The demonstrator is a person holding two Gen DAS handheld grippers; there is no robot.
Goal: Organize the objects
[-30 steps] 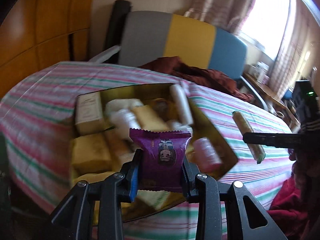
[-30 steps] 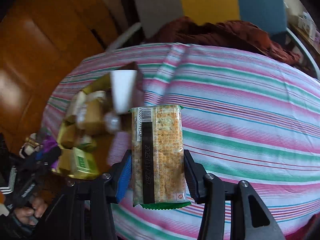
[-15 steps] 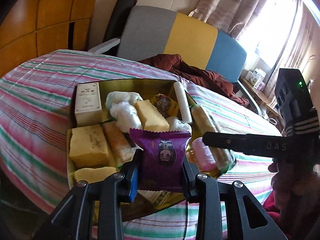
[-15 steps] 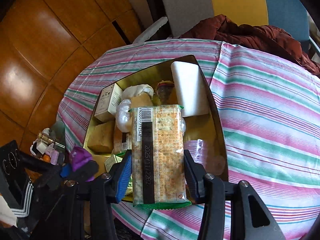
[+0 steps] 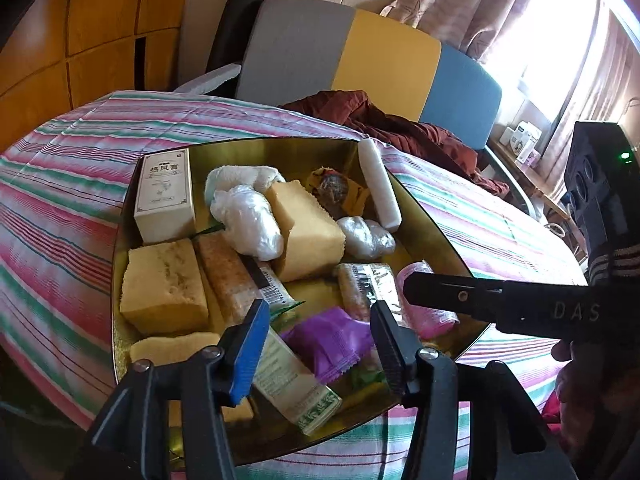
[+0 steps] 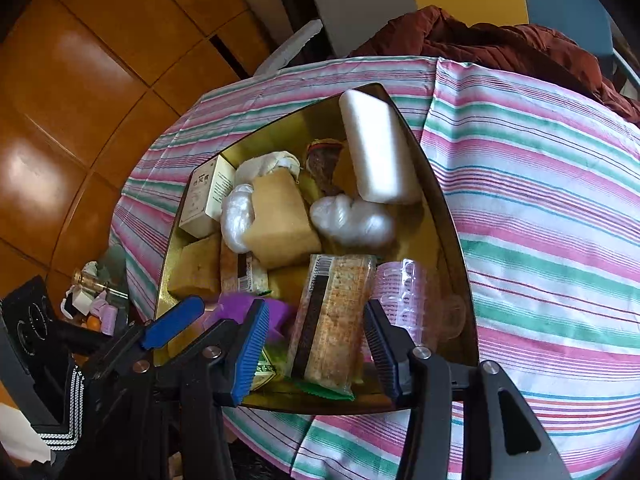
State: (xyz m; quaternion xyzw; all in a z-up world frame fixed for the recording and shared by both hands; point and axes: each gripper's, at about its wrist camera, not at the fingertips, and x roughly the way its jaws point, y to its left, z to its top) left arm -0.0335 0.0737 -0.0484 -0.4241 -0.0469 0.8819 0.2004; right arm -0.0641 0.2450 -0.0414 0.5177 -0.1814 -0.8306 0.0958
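Observation:
A gold tray on the striped table holds sponges, a white box, plastic bags, a white bar and a pink roller. My left gripper hangs over its near end with the jaws opening. The purple snack packet lies loose in the tray below them, touching neither pad. My right gripper is over the tray's near right part, its jaws opening too. The orange cracker packet rests tilted in the tray between its pads, with a gap on each side.
A striped cloth covers the round table. Behind it stands a grey, yellow and blue chair with a maroon garment. Wooden panels lie to the left. Small clutter sits beyond the table's left edge.
The left jaws spread and the purple packet dropped into the tray. The right gripper moved over the tray, and its cracker packet now lies loose inside.

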